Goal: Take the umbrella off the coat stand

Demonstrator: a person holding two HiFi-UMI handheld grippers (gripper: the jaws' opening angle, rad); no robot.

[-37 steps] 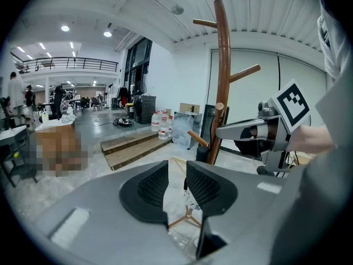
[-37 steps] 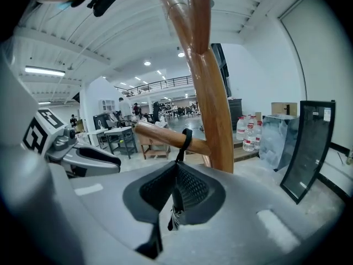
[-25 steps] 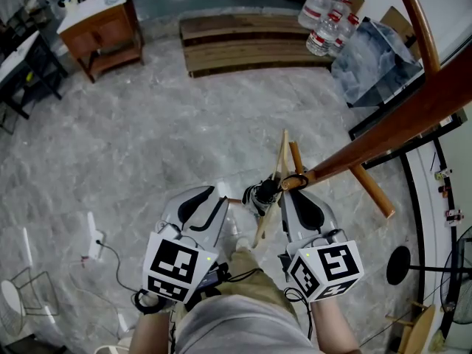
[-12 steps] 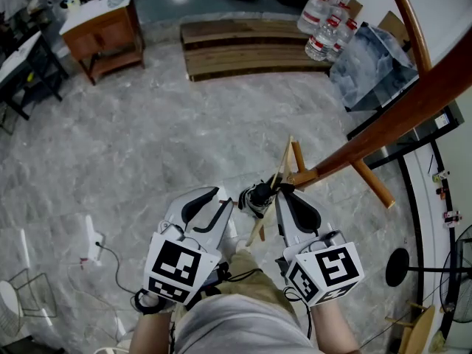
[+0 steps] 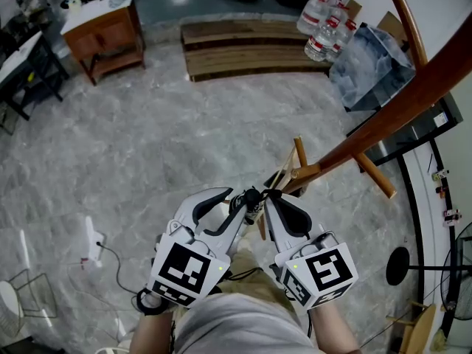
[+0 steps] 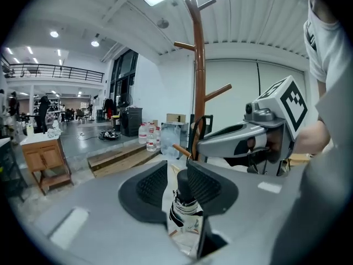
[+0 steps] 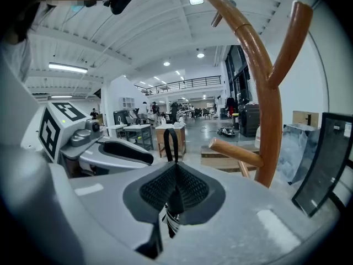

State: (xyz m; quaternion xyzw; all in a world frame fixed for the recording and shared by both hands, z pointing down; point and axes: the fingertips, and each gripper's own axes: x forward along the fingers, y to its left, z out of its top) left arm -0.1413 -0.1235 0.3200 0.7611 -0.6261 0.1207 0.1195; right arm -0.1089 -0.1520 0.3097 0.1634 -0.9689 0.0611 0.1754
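Pinching umbrella (image 6: 185, 211) strap (image 7: 171, 130) in pressed-together right gripper (image 7: 175, 170), just beside coat stand (image 7: 268, 120) peg (image 7: 234, 152), loop apparently off. Opening left gripper (image 6: 175, 167) jaws around umbrella handle. Keep pinch firm, pull clear of peg.

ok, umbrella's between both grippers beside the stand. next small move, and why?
Probably close the left gripper on the umbrella at its black handle. Its jaws are opening with the handle between them, unclamped, while the right gripper is shut only on the thin strap, whose loop sits clear of the peg.
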